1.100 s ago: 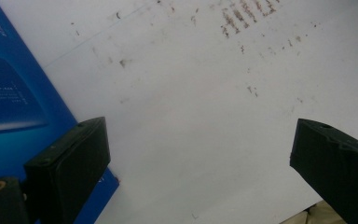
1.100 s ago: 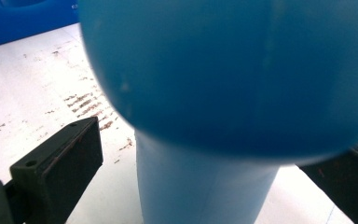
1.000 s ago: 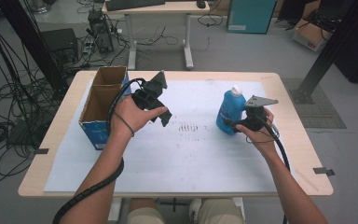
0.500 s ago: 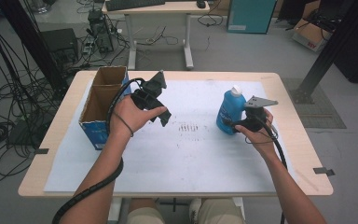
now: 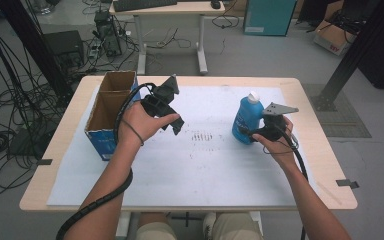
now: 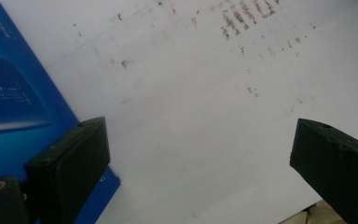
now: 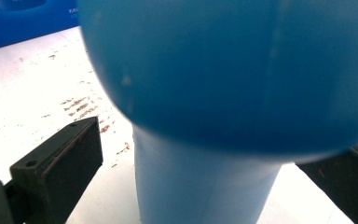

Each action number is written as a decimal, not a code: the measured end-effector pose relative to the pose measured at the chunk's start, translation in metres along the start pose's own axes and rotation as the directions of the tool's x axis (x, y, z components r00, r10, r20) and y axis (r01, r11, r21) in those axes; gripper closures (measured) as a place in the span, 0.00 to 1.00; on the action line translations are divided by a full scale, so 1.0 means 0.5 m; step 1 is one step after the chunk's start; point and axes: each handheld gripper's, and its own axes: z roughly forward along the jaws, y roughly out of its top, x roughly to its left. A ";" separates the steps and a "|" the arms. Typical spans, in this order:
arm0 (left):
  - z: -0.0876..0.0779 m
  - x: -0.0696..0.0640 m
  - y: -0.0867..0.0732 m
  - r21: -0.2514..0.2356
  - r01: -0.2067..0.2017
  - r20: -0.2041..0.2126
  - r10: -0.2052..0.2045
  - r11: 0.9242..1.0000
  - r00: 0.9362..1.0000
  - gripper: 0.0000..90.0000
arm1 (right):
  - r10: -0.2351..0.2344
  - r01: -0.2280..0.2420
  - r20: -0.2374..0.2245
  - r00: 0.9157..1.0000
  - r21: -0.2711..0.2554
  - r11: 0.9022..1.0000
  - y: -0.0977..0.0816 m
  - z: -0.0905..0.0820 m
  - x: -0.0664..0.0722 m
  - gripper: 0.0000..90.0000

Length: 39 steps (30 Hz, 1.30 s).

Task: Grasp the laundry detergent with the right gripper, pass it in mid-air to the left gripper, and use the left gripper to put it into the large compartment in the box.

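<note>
Open brown cardboard box (image 5: 111,107) with blue sides stands at counter (image 5: 325,165) left. Right hand-held gripper (image 7: 205,154) spread, straddling upright blue plastic bottle (image 5: 246,120), white-capped; left hand-held gripper (image 6: 200,154) open, empty.

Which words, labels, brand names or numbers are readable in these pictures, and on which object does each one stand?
No text can be read with certainty.
Blue box: small pale lines of print on its side, too blurred to read.
Blue bottle: no readable label from above or in the right gripper view.
White table sheet: dark smudged marks near the middle, not legible as letters.
Cardboard carton on the floor: a red mark, too small to read.
</note>
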 end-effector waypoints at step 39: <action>-0.008 0.002 0.000 -0.002 0.001 -0.004 -0.001 1.000 1.000 0.06 | 0.002 -0.002 0.011 1.000 -0.002 1.000 -0.002 0.003 0.002 0.01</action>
